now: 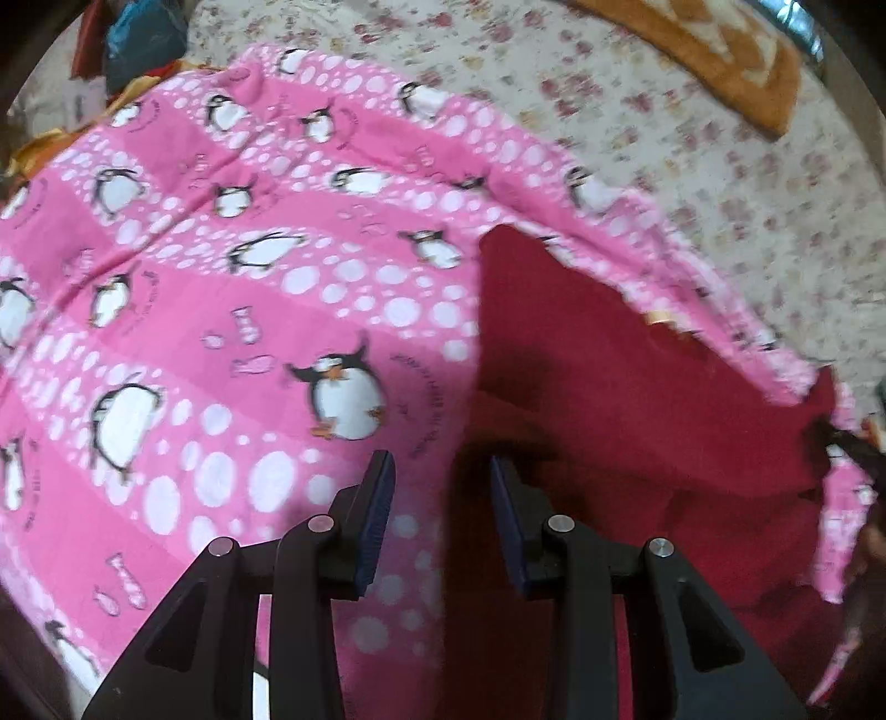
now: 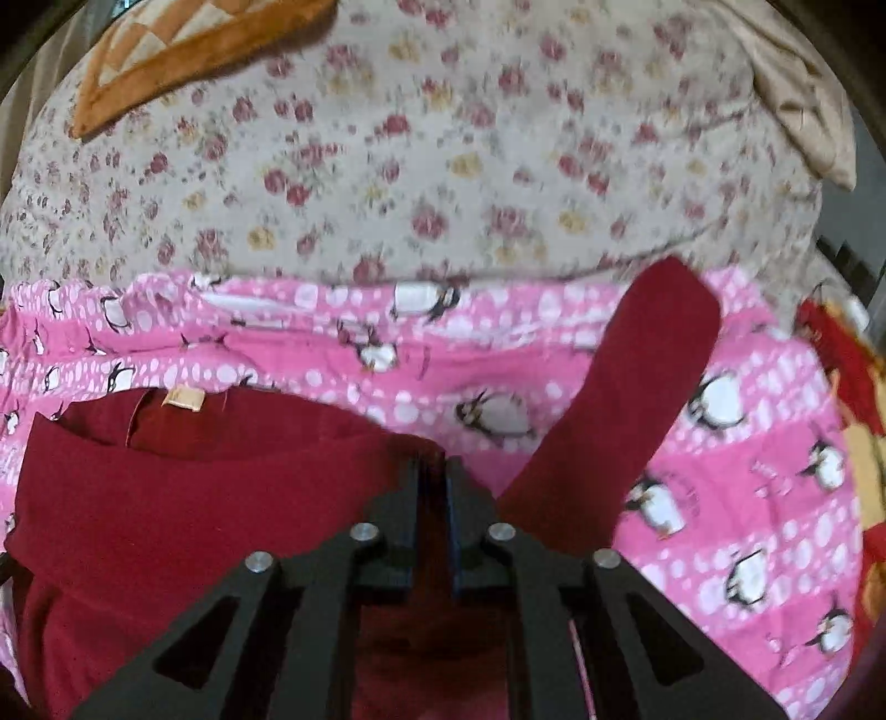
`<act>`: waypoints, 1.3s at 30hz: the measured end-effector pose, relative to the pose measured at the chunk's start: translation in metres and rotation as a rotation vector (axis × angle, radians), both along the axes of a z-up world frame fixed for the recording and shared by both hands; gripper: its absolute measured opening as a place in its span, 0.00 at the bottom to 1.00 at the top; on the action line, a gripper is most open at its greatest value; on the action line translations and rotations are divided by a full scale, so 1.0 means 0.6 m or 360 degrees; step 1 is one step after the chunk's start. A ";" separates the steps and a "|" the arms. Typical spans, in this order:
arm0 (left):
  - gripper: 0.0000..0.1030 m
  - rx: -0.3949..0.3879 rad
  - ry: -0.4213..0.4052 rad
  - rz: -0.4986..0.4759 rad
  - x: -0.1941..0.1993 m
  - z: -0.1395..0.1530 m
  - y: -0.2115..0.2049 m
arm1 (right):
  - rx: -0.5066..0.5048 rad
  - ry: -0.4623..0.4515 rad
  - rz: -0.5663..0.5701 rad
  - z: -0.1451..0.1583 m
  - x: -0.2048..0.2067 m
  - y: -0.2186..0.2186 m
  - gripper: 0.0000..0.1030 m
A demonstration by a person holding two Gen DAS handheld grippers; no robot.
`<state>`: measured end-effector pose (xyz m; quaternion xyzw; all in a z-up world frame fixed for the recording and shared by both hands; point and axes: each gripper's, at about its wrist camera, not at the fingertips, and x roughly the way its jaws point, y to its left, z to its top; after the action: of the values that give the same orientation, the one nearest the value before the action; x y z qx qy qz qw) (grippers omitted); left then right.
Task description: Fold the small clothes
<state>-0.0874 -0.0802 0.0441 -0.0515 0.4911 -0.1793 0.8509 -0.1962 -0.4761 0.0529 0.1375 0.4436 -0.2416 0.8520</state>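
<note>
A dark red top (image 1: 620, 399) lies on a pink penguin-print cloth (image 1: 232, 288). My left gripper (image 1: 443, 471) is open and empty, hovering over the top's left edge where it meets the pink cloth. In the right wrist view the red top (image 2: 166, 487) shows its neck label (image 2: 185, 400) and one sleeve (image 2: 626, 399) sticking up to the right. My right gripper (image 2: 432, 471) is shut on the red top at its shoulder edge beside the neckline. The pink cloth also shows in the right wrist view (image 2: 747, 498).
A floral bedsheet (image 2: 415, 166) covers the surface beyond the pink cloth. An orange checked cushion (image 2: 183, 50) lies at the far left, also seen in the left wrist view (image 1: 720, 61). A pile of coloured clothes (image 1: 138, 50) sits at the far left. A red-yellow cloth (image 2: 853, 399) lies right.
</note>
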 end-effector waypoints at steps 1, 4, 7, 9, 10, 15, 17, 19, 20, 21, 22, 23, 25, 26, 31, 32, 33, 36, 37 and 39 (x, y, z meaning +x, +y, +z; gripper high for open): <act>0.14 -0.0031 -0.0008 -0.0014 -0.003 0.006 0.001 | 0.0006 0.0002 -0.0019 -0.001 -0.002 -0.001 0.21; 0.14 -0.0114 -0.0066 -0.0021 -0.009 0.028 0.006 | 0.0070 -0.0051 -0.0038 0.007 -0.014 -0.002 0.58; 0.14 -0.0140 -0.0075 -0.0025 0.011 0.042 0.000 | 0.0061 -0.0047 0.0001 0.018 -0.023 0.005 0.60; 0.20 -0.0125 -0.0029 -0.0053 0.032 0.038 -0.012 | 0.0072 -0.0025 0.0021 0.021 -0.025 0.005 0.60; 0.25 -0.0128 0.0010 -0.0095 0.044 0.032 -0.023 | 0.0096 -0.0020 0.0030 0.020 -0.028 0.003 0.61; 0.25 -0.0080 0.0179 -0.0097 0.093 -0.023 -0.051 | 0.0171 -0.0034 0.0012 0.020 -0.041 -0.013 0.62; 0.22 -0.0050 0.0221 -0.0110 0.102 -0.042 -0.057 | 0.0190 -0.0057 -0.0043 0.020 -0.050 -0.025 0.65; 0.06 -0.0009 0.0153 -0.0143 0.100 -0.038 -0.064 | 0.0233 -0.0068 -0.0066 0.014 -0.051 -0.033 0.65; 0.03 -0.0004 0.0150 -0.0160 0.098 -0.036 -0.066 | 0.0265 -0.0062 -0.0049 0.008 -0.047 -0.034 0.65; 0.00 -0.0009 0.0139 -0.0167 0.098 -0.033 -0.066 | 0.0288 -0.0058 -0.0034 0.003 -0.043 -0.034 0.65; 0.00 -0.0015 0.0129 -0.0171 0.098 -0.031 -0.064 | 0.0325 -0.0055 -0.0003 -0.005 -0.035 -0.031 0.65; 0.00 -0.0029 0.0130 -0.0170 0.100 -0.031 -0.062 | 0.0354 -0.0052 0.0024 -0.013 -0.029 -0.027 0.63; 0.00 -0.0090 0.0148 -0.0151 0.106 -0.027 -0.046 | 0.0348 -0.0033 0.0059 -0.019 -0.018 -0.013 0.41; 0.00 -0.0132 0.0157 -0.0134 0.109 -0.024 -0.036 | 0.0314 -0.0035 0.0073 -0.016 -0.016 -0.004 0.25; 0.00 -0.0200 0.0188 -0.0040 0.120 -0.023 0.000 | 0.0313 -0.0159 0.0204 0.013 -0.009 0.021 0.13; 0.00 -0.0207 0.0204 -0.0032 0.122 -0.025 0.002 | 0.0256 -0.0128 0.0209 0.011 -0.003 0.025 0.13; 0.00 -0.0197 0.0206 -0.0023 0.123 -0.028 0.004 | 0.0205 -0.0082 0.0202 0.003 0.004 0.026 0.13; 0.00 -0.0146 0.0175 -0.0006 0.124 -0.034 0.007 | 0.0219 0.0001 0.0193 -0.024 0.011 0.018 0.11; 0.00 -0.0146 0.0176 0.0011 0.125 -0.036 0.010 | 0.0213 0.0017 0.0186 -0.027 0.011 0.015 0.10; 0.00 -0.0135 0.0166 0.0058 0.127 -0.036 0.022 | 0.0251 -0.0003 0.0164 -0.018 0.001 0.011 0.14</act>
<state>-0.0114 -0.0667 0.0223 -0.1058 0.5258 -0.1816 0.8243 -0.1957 -0.4697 0.0419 0.1814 0.4671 -0.1615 0.8502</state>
